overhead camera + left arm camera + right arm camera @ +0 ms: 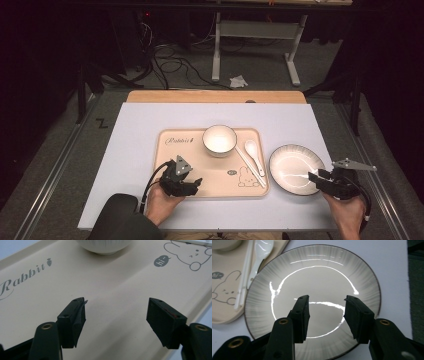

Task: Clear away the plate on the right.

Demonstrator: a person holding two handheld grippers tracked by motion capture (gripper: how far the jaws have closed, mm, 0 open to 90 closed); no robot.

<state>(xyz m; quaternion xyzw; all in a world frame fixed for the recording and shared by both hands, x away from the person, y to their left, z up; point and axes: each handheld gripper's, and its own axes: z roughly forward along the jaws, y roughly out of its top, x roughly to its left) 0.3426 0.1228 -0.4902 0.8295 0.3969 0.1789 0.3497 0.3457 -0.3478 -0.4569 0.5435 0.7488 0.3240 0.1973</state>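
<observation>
A beige rabbit-print tray [175, 150] lies mid-table. On it stand a white bowl [219, 139], a white spoon [252, 150] and white chopsticks [250, 167]. To the right of the tray, on the table, sits a grey streaked plate [292, 167]. My left gripper [195, 184] hovers open over the tray's near left part. In the left gripper view its jaws [117, 300] stand wide over bare tray [112, 277], with the bowl [102, 246] farther off. My right gripper [314, 176] reaches over the plate's near right rim. Its jaws [326, 298] are apart above the plate [317, 270], gripping nothing.
The white tabletop [140, 125] ends in a wooden strip at the back, and grey floor lies on both sides. Beyond it are a desk frame and cables on the floor. In the right gripper view the spoon [262, 247] and chopsticks [243, 282] lie left of the plate.
</observation>
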